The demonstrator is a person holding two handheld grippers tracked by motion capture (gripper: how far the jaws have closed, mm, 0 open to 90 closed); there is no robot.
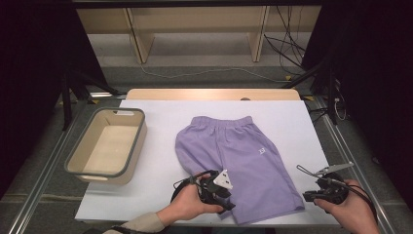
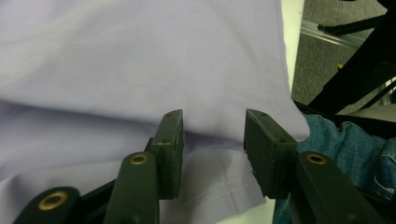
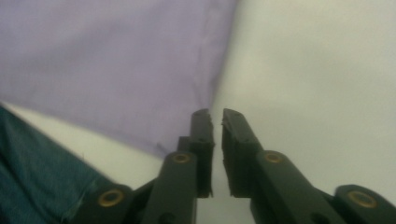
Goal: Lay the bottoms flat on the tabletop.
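Observation:
A pair of lilac shorts (image 1: 238,151) lies flat on the white table cover (image 1: 160,122), waistband away from me, with a small white logo on one leg. My left gripper (image 1: 227,200) rests over the near left hem. In the left gripper view its jaws (image 2: 212,126) stand apart above the shorts (image 2: 140,56), and the pads do not press the cloth. My right gripper (image 1: 308,196) sits just right of the near right hem corner, on the bare cover. Its jaws (image 3: 217,114) show a narrow gap with nothing in it, beside the shorts' edge (image 3: 93,60).
A beige bin with a grey-green rim (image 1: 139,141) stands on the left of the table. Metal rails run along both sides. Wooden shelving and cables are on the floor beyond the far edge. The person's blue jeans (image 2: 350,140) show at the near edge.

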